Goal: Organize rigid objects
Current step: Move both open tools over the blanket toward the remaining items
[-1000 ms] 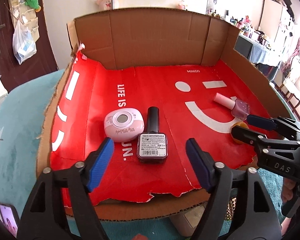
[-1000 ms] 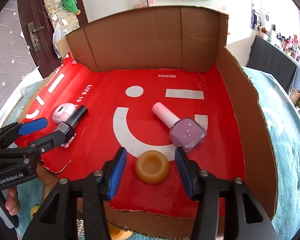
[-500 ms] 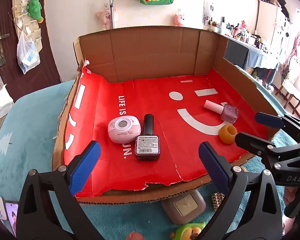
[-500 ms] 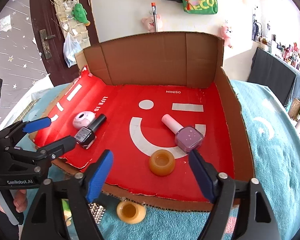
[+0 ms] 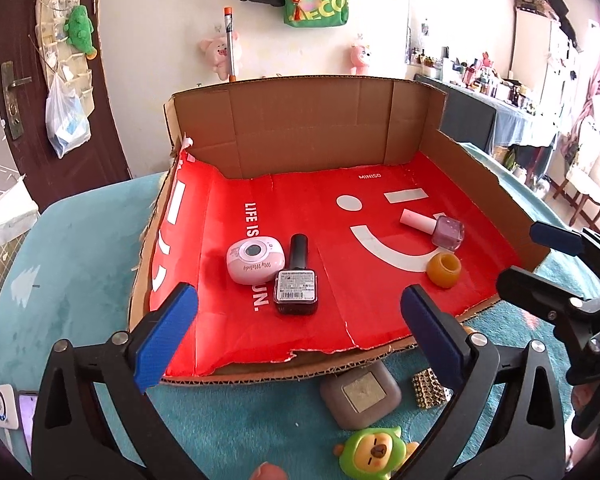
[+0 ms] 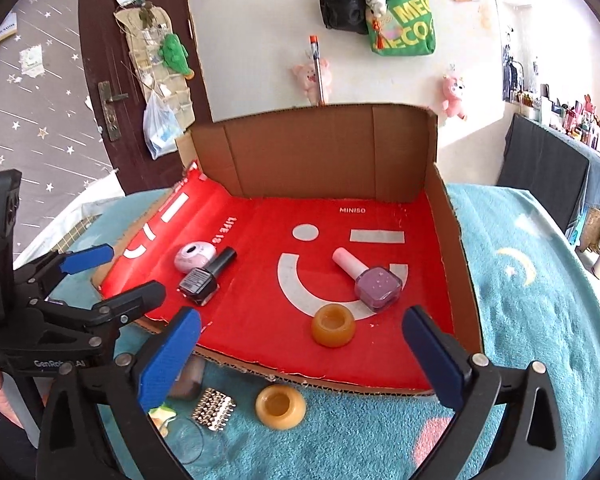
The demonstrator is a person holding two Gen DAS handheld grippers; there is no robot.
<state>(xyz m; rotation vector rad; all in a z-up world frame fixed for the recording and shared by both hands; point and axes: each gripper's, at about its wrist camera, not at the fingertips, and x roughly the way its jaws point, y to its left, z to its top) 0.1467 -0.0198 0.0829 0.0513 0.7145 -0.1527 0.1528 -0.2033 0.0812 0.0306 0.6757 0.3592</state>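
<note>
A cardboard tray (image 5: 312, 128) with a red lining holds a dark nail polish bottle (image 5: 296, 284) lying beside a pink round gadget (image 5: 254, 260). Further right lie a lilac nail polish bottle (image 6: 374, 284) and an amber ring (image 6: 333, 325). My left gripper (image 5: 297, 290) hovers at the tray's front edge, short of the dark bottle. Its jaws are opening with nothing between them. My right gripper (image 6: 302, 314) hangs above the front edge near the amber ring; its jaws are also opening and hold nothing.
On the teal towel in front of the tray lie a second amber ring (image 6: 280, 406), a studded clip (image 6: 214, 408), a grey square compact (image 5: 360, 394) and a green toy (image 5: 374, 452). A phone (image 5: 24, 412) lies at the near left. High cardboard walls close the tray's back and right.
Both grippers have pulled back and up out of the tray while their jaws spread wide. The dark bottle and the amber ring stay where they lay.
</note>
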